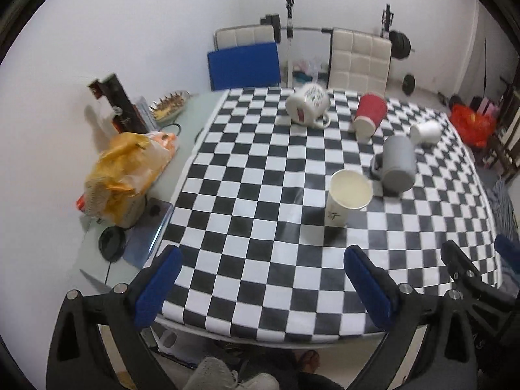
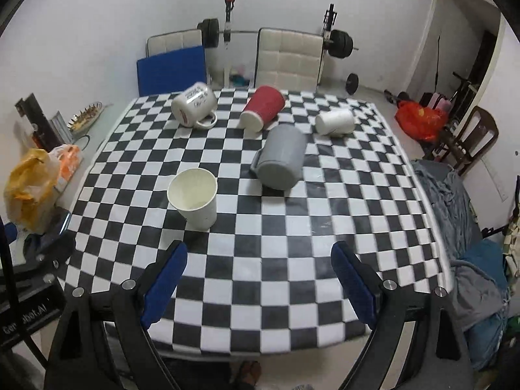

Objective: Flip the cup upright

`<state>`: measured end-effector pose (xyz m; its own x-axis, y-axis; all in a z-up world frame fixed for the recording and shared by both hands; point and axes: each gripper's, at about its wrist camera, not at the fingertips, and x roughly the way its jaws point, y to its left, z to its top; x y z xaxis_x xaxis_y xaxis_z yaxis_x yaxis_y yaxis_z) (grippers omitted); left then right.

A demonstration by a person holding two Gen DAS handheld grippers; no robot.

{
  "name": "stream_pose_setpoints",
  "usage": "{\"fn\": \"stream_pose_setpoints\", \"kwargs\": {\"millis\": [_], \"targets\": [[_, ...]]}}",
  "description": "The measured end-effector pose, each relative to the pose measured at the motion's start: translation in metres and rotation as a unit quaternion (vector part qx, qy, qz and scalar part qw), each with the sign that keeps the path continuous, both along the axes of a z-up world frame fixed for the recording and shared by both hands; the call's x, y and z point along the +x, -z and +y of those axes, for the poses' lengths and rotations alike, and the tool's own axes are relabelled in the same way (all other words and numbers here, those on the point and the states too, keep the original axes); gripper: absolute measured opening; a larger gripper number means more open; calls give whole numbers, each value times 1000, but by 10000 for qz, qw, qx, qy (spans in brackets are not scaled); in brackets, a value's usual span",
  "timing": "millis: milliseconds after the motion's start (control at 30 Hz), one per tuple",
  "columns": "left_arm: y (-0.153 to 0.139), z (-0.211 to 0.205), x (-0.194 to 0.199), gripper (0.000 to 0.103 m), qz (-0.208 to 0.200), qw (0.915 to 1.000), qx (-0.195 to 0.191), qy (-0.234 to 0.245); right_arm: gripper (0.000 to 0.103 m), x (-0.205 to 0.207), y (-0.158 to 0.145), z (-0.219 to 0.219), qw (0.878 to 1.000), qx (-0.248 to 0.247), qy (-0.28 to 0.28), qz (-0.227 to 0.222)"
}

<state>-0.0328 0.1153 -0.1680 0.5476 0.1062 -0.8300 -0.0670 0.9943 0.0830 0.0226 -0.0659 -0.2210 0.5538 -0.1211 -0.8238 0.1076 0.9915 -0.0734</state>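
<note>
Fingers point(image 2: 354, 289) wide apart both sides, empty. Risk: gray mug point(image 2: 281, 159) rolling into paper cup point(image 2: 194, 196), toppling it.

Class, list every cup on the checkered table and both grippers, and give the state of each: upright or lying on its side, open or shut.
Cream paper cup: upright.
Grey plastic mug: on its side.
Red paper cup: on its side.
White ceramic mug: on its side.
Small white paper cup: on its side.
Left gripper: jaws open.
Right gripper: jaws open.

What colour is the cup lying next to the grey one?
Red cup, with a white bottom; clearest in the right wrist view.
</note>
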Motion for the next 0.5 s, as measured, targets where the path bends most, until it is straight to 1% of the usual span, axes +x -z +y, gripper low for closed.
{"fn": "stream_pose_setpoints", "kwargs": {"millis": [200, 300, 400, 500], "targets": [[-34, 0, -37, 102, -261, 9995, -113, -119, 92, -36, -47, -11, 9998, -23, 8, -214], [-49, 2, -52, 102, -386, 9990, -145, -166, 92, -50, -69, -12, 9996, 52, -46, -279], [-62, 5, -62, 102, -487, 9984, -183, -207, 92, -65, -86, -8, 9993, 38, -119, -339], [-71, 7, -67, 102, -486, 9985, -164, -183, 92, -77, -99, -4, 9994, 23, -143, -326]]}}
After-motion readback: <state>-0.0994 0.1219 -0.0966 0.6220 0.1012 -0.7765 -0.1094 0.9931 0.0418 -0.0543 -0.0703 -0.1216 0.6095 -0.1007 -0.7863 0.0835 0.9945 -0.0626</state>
